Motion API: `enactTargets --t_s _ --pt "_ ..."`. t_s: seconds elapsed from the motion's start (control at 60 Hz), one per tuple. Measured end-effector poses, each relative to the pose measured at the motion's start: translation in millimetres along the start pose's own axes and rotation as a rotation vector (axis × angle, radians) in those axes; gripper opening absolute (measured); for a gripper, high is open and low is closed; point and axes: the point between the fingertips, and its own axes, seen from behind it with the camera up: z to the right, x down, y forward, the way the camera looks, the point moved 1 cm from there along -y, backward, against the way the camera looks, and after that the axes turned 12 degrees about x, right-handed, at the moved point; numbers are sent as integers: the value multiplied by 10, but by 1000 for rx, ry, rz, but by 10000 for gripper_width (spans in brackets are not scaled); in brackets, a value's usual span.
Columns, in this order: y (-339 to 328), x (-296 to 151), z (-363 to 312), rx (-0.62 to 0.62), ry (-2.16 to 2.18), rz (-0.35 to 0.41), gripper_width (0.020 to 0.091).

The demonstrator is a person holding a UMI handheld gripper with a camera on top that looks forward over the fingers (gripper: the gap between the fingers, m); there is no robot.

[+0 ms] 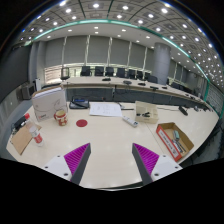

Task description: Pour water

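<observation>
A: Presently, nothing is being held by the gripper [110, 160]; its two fingers are being kept wide apart, with only bare table [110, 135] showing between the pads [76, 156].

B: And where is the water vessel being seen?

A: A small cup-like thing [61, 117], red and white, is being shown at about ten o'clock from the fingers, well beyond them, just beside a red disc [81, 123] lying flat on the tabletop. Whether it is the pouring vessel or the receiving one cannot be told. A pale bottle-like shape [37, 133] is being glimpsed further toward nine o'clock.

B: How is the approach best being made, then?

A: By judgement, the fingers are being aimed best by swinging toward ten o'clock, staying level and open, so that the cup is being straddled low on its body before any closing is attempted. An upright hold is being advised until the spout is over the target.

B: And the room around?

A: Open tabletop is being offered straight ahead at twelve o'clock. An open box [174, 141] is crowding the two o'clock side, and another box [21, 139] is sitting at nine o'clock, so wide sweeps there are being discouraged. Papers [104, 109] are lying further ahead.
</observation>
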Motion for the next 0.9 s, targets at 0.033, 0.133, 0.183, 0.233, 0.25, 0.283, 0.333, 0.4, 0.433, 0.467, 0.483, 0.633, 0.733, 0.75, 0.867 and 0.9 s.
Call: enactTargets --t_s 0.033,0.133,0.183,0.233,0.25,0.283,0.333,0.4,0.433,0.467,0.483,0.633,0.733,0.75,0.867,0.9 --pt "-4 4 -48 -13 -3 2 859" --pt "-20 85 -317 -52 -21 -3 857" --pt "-52 129 -540 -75 -32 -7 858" --pt "-84 185 -758 -98 -42 -12 859" --pt "-94 206 -835 -106 -45 -13 860" --pt "-113 254 -992 -123 -51 -16 860" --pt "-141 324 -1237 -148 -59 -22 859" --pt "-179 410 -1597 -187 -64 -19 861" --pt "-203 455 -1798 -209 -67 -19 861" --pt "-225 494 -2009 -231 -67 -15 866" --pt "-232 510 -2115 -241 -67 -11 865" --pt "-197 574 -3112 -310 -75 42 868" --pt "-65 561 -3744 -332 -61 76 860" --pt "-35 554 -3844 -336 -58 81 859" --pt "216 481 -4447 -340 -39 117 861" --pt "293 456 -4590 -338 -33 129 862"
